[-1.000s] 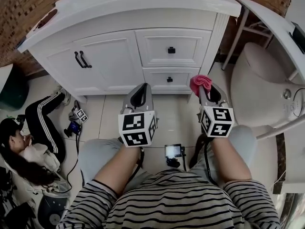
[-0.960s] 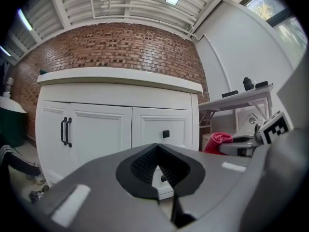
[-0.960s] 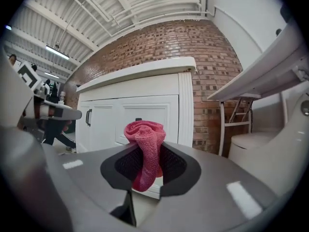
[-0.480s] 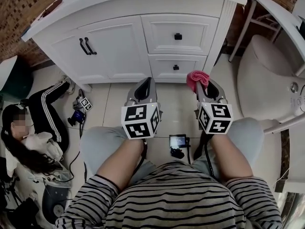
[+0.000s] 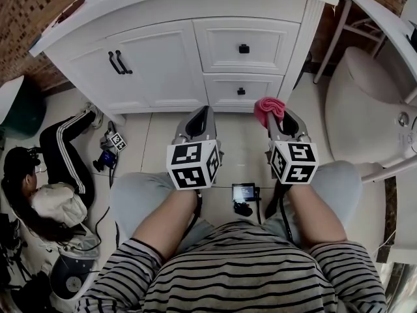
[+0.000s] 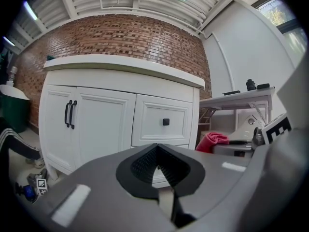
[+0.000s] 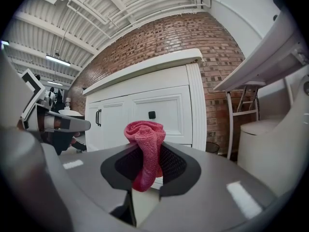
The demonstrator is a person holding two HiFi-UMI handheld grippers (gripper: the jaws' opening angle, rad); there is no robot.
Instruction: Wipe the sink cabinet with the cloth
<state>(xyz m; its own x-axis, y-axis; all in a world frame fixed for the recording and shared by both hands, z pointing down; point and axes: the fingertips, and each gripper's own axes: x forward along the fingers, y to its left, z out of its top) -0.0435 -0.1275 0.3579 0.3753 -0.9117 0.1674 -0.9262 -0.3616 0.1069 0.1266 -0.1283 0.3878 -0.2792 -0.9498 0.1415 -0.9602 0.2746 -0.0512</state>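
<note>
A white sink cabinet [image 5: 163, 57] stands ahead on the tiled floor, with black door handles [image 5: 117, 62] and two drawers with black knobs [image 5: 243, 49]. My right gripper [image 5: 276, 111] is shut on a bunched pink cloth [image 5: 268, 107], which sticks up between its jaws [image 7: 145, 153]. It hovers in front of the cabinet's lower right corner, apart from it. My left gripper [image 5: 201, 117] is shut and holds nothing [image 6: 157, 164]. It hangs over the floor in front of the lower drawer [image 5: 241, 90]. The cabinet also fills the left gripper view [image 6: 101, 124] and the right gripper view [image 7: 159, 110].
A person in black trousers [image 5: 62, 155] lies on the floor at the left among gear and cables. A white toilet [image 5: 368, 103] and a folding table [image 5: 378, 25] stand at the right. A small device [image 5: 243, 194] lies on the floor between the knees. A brick wall [image 6: 120, 37] backs the cabinet.
Between one second and half a second ago the view shifted and the cabinet came a little nearer. Since then both grippers have stayed nearly still, the cloth still clamped.
</note>
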